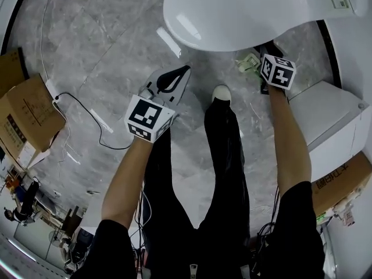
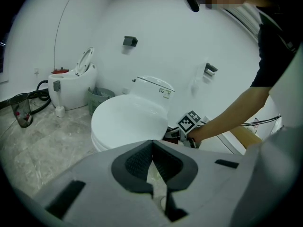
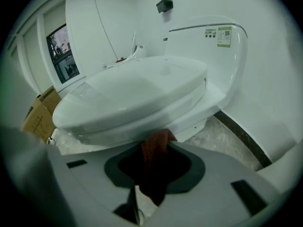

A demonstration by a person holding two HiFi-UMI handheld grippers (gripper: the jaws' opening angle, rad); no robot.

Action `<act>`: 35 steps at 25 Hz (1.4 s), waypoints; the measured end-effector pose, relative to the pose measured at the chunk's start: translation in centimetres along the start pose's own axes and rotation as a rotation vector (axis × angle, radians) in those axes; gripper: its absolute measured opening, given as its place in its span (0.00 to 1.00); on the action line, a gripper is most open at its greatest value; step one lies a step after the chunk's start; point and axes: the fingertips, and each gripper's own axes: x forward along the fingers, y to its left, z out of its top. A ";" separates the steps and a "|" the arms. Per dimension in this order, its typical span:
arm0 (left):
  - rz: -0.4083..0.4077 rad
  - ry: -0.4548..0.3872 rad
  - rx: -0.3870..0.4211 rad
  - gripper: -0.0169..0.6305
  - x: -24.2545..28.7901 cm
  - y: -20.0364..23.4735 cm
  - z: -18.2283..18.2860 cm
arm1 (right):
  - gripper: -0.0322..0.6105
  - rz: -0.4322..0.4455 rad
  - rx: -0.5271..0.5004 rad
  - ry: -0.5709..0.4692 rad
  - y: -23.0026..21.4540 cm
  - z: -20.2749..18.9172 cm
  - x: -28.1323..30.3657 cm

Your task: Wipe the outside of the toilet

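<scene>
The white toilet point(image 1: 232, 10) stands with its lid down and fills the top of the head view. My right gripper point(image 1: 266, 46) reaches under the bowl's rim on the toilet's right side. It is shut on a reddish-brown cloth point(image 3: 152, 164), whose top end touches the underside of the bowl point(image 3: 132, 93). My left gripper point(image 1: 186, 68) hovers over the floor in front of the toilet, apart from it. Its jaws meet tip to tip point(image 2: 152, 143) with nothing between them. The left gripper view shows the toilet point(image 2: 128, 119) and the right gripper's marker cube point(image 2: 189, 122) beside it.
My legs and a white shoe point(image 1: 221, 92) stand between the grippers. A white box point(image 1: 328, 118) and a cardboard box point(image 1: 340, 182) sit at the right, more cardboard point(image 1: 29, 115) and a cable point(image 1: 87, 106) at the left. A second toilet point(image 2: 71, 86) and a green basket point(image 2: 98, 98) stand by the wall.
</scene>
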 end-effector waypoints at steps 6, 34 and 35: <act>-0.008 0.004 -0.001 0.03 -3.1 2.3 -1.0 | 0.18 -0.009 -0.005 0.024 5.1 -1.4 -1.2; 0.033 0.032 -0.028 0.03 -13.6 14.8 -4.4 | 0.18 0.072 0.182 0.043 28.0 -1.4 1.0; 0.037 0.031 -0.029 0.03 -13.9 15.2 -4.4 | 0.18 0.078 0.186 0.038 28.8 -1.0 1.2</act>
